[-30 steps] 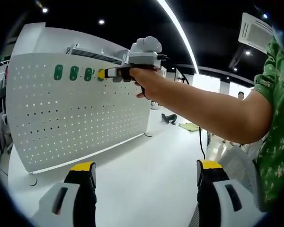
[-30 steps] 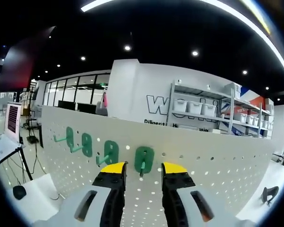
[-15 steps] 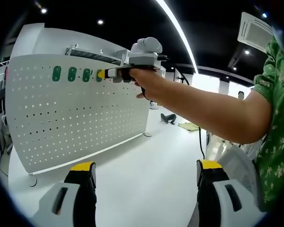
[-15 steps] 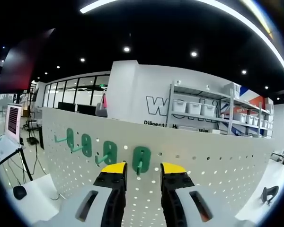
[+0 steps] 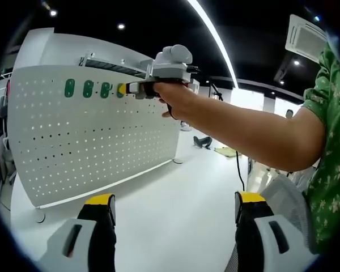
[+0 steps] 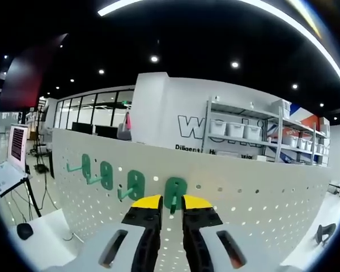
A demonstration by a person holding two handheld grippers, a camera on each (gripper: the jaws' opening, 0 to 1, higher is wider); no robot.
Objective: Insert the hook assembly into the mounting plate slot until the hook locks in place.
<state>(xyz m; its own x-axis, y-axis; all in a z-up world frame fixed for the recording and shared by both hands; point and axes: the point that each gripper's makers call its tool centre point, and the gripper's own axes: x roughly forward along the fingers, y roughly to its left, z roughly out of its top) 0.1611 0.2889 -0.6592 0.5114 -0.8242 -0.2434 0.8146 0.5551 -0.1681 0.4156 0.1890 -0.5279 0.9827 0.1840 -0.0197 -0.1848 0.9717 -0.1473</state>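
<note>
We're closing the right gripper (image 6: 170,199) on the peg of the fourth green hook (image 6: 174,193): the yellow-tipped jaws are standing narrow with the peg between them. Whether the pads are actually bearing on it, we cannot tell, since the tips are covering the contact. In the left gripper view the right gripper (image 5: 124,88) is sitting at the pegboard's (image 5: 102,141) top edge, at the end of the hook row, with the person's arm (image 5: 232,127) reaching across.

The fourth hook's oval base looks flat on the pegboard face, near the top edge. Three other green hooks (image 6: 107,174) are hanging along that edge toward the board's far end, all looking seated.

The left gripper (image 5: 170,207) is hanging back over the white tabletop (image 5: 175,198), jaws wide apart and carrying nothing.

How we're doing this step well, as we judge it:
- Grip the peg close to the base so the push goes straight into the slot without levering.
- Keep the gripper square to the board; any roll will likely cock the base tabs.
- Press in, then down, until the base is sitting flush.
- Keep the left gripper pointing at the board so the whole hook row is staying in sight.
- Release only once the hook is resisting a light tug.
</note>
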